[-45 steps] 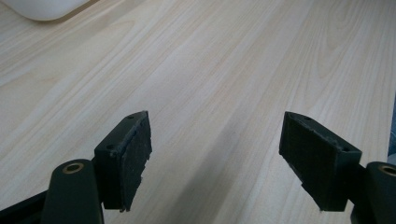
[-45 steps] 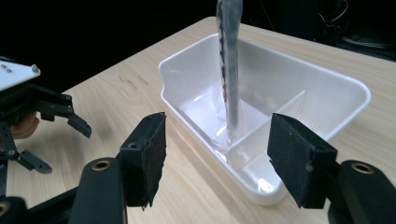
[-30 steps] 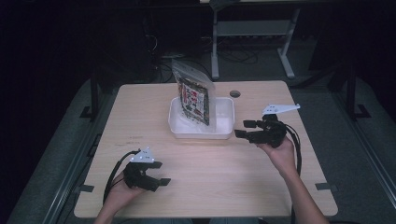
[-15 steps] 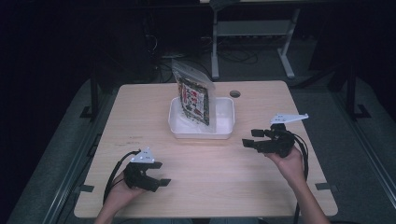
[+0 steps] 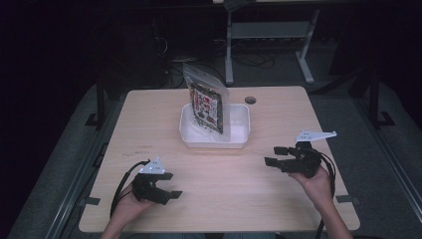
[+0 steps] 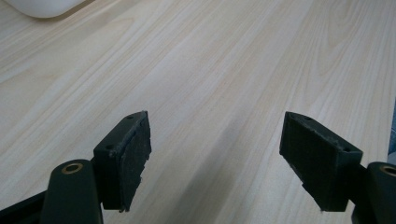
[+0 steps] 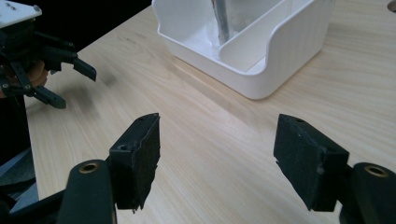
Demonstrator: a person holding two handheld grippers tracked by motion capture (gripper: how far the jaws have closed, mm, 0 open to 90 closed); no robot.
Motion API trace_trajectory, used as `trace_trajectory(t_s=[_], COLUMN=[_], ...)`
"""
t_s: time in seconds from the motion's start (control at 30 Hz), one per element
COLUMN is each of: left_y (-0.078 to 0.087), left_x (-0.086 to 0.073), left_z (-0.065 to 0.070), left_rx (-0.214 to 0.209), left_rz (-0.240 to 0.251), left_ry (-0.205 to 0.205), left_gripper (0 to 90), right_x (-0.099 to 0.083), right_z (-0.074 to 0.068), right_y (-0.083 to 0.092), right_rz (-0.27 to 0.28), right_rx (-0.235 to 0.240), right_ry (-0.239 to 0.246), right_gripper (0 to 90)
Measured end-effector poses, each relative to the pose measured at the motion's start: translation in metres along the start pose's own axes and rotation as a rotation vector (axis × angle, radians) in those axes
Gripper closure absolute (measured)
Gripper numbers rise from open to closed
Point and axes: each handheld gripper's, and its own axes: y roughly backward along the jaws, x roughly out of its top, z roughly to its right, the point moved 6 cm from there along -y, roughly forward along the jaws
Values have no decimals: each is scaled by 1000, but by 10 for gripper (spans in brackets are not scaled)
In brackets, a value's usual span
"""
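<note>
Both grippers stand over the wooden table (image 5: pixel 149 124) with jaws spread wide and nothing between the pads. Left gripper (image 5: pixel 169 188) sits near the front edge; right gripper (image 5: pixel 273 156) sits further in, jaws pointing left. Beyond them, the white bin (image 5: pixel 239 124) holds a snack bag (image 5: pixel 205 107) standing upright against its left side

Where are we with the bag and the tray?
Looks done: the printed snack pouch stands upright in the white divided tray. In hand: nothing; the left gripper and right gripper are both open and empty over bare table, apart from the tray. Nothing else waits on the table, so little seems left.
</note>
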Motion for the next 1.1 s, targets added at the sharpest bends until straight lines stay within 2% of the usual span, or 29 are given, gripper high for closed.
trace_trajectory(t_s=[0.5,1.1], left_y=[0,-2], left_x=[0,-1], left_z=[0,1], left_rx=[1,5], left_rz=[-2,-11], left_ry=[1,-5], left_gripper=[241,241], right_x=[-29,-60], right_z=[-5,-13], right_y=[5,5], right_rz=[-39,-40], right_rx=[13,31], right_ry=[-21,-45], right_gripper=[305,298])
